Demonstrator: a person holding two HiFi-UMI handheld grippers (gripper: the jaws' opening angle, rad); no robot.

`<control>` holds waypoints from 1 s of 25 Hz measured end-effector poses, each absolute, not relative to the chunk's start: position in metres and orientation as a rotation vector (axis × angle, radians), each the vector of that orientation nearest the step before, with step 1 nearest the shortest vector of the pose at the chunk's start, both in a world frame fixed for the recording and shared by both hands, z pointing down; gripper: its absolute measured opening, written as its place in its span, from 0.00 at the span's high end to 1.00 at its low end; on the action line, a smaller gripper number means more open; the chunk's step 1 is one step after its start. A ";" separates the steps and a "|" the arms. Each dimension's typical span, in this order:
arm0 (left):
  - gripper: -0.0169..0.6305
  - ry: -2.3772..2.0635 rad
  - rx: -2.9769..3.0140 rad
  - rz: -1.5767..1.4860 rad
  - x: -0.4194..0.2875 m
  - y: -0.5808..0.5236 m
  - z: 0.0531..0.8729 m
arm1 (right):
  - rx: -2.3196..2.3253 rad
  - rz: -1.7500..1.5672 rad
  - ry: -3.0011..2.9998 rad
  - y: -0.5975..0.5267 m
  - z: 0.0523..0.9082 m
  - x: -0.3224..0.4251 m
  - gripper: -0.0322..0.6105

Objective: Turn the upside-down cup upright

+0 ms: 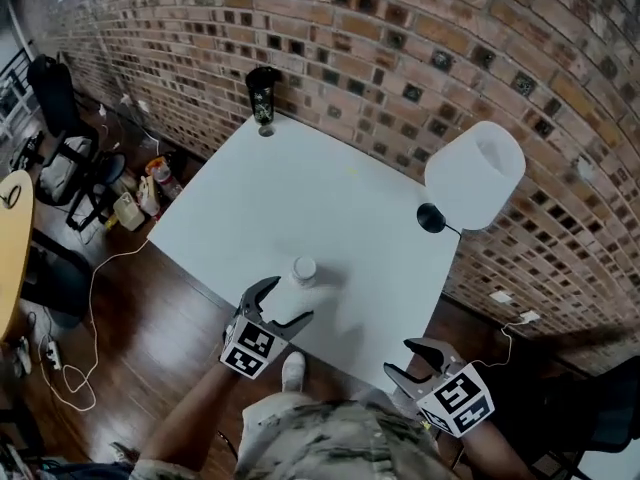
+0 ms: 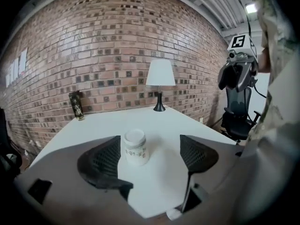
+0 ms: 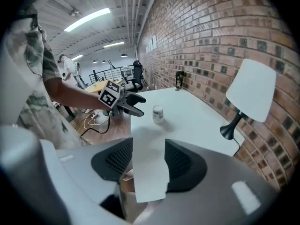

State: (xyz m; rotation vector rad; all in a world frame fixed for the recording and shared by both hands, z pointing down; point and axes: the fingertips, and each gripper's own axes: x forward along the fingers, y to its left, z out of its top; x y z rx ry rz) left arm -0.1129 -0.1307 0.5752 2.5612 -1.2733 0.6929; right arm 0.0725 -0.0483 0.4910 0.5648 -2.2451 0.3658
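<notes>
A small white paper cup [image 1: 304,270] stands near the front edge of the white table [image 1: 300,188]. Its top end looks narrower than its foot, and there is print on its side [image 2: 135,148]. My left gripper [image 1: 288,300] hovers just on my side of it, open; the cup sits ahead of the left finger [image 2: 101,165], touching neither finger. My right gripper [image 1: 410,360] is open over the table's near right corner with nothing held [image 3: 149,146]. The cup [image 3: 158,114] and the left gripper [image 3: 129,104] show from its view.
A lamp with a white shade [image 1: 475,173] stands at the table's right side by the brick wall. A dark tall container [image 1: 263,93] sits at the far corner. Office chairs [image 1: 60,118] and cables [image 1: 75,368] are on the wood floor to the left.
</notes>
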 end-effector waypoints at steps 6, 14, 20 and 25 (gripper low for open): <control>0.36 -1.480 2.446 0.668 -0.074 -0.015 0.509 | 0.399 0.280 -2.350 -0.001 0.477 0.127 0.62; 0.36 -1.601 2.247 0.443 0.010 0.158 0.443 | 0.212 0.246 -2.432 0.074 0.472 0.185 0.62; 0.37 -1.583 2.189 0.407 0.045 0.234 0.418 | 0.169 0.272 -2.494 0.123 0.459 0.190 0.61; 0.40 -1.562 2.221 0.307 0.067 0.270 0.399 | 0.110 0.281 -2.514 0.179 0.454 0.182 0.60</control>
